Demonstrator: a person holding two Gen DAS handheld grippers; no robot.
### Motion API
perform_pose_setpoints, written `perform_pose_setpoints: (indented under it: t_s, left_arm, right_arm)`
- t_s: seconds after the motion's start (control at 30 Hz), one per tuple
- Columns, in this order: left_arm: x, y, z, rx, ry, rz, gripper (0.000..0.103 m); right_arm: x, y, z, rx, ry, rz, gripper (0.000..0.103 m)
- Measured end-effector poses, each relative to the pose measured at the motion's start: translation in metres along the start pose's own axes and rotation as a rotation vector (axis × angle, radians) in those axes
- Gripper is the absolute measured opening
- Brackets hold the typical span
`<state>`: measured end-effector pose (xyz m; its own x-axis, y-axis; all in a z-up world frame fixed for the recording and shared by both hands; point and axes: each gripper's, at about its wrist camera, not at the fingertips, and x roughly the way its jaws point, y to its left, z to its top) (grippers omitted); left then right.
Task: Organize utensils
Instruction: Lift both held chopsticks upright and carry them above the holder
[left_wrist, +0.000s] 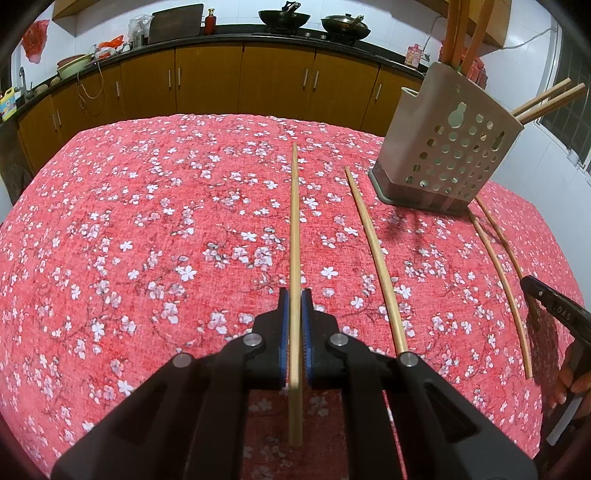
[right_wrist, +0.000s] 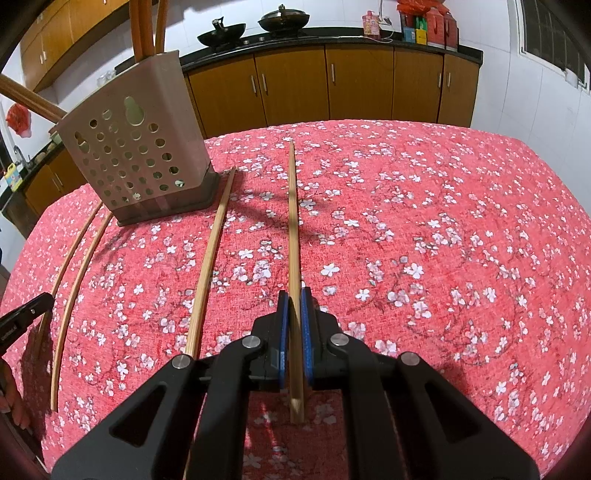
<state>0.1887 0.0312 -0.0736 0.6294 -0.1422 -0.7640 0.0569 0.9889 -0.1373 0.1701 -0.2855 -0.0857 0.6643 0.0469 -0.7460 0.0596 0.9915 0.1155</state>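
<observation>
My left gripper (left_wrist: 294, 295) is shut on a long wooden chopstick (left_wrist: 294, 206) that stretches ahead over the red floral tablecloth. To its right lie a second chopstick (left_wrist: 373, 251) and a third chopstick (left_wrist: 495, 266). A fourth runs to the right gripper's finger (left_wrist: 543, 295) at the frame edge. My right gripper (right_wrist: 294, 295) is shut on its own chopstick (right_wrist: 293, 214). A loose chopstick (right_wrist: 208, 258) lies to its left, and another chopstick (right_wrist: 79, 273) lies farther left. The beige perforated utensil holder (left_wrist: 450, 147) (right_wrist: 136, 147) stands upright on the cloth, with wooden handles sticking out of its top.
The table (left_wrist: 147, 221) is covered by the red flowered cloth and ends ahead before brown kitchen cabinets (left_wrist: 210, 77). Woks (left_wrist: 284, 16) sit on the counter behind. A hand (left_wrist: 569, 384) shows at the right edge, and the left gripper's finger (right_wrist: 29, 314) at the left edge.
</observation>
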Motion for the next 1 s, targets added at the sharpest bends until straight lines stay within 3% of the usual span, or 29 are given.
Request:
perform_pose_setpoints:
  t_s: [0.23,0.47,1.0]
  left_arm:
    - [-0.014,0.000,0.006,0.029,-0.003,0.003,0.007]
    - [-0.053,0.002,0.026,0.029,-0.101,-0.012,0.008]
    - [-0.128,-0.009,0.058,0.031,-0.326,-0.064,0.007]
  right_arm:
    - [-0.038,-0.008,0.013,0.031,-0.098,0.024,0.007]
    - [-0.076,-0.017,0.027,0.040,-0.208,0.021,0.007]
    - [-0.112,-0.013,0.046,0.040,-0.364,0.041,0.007]
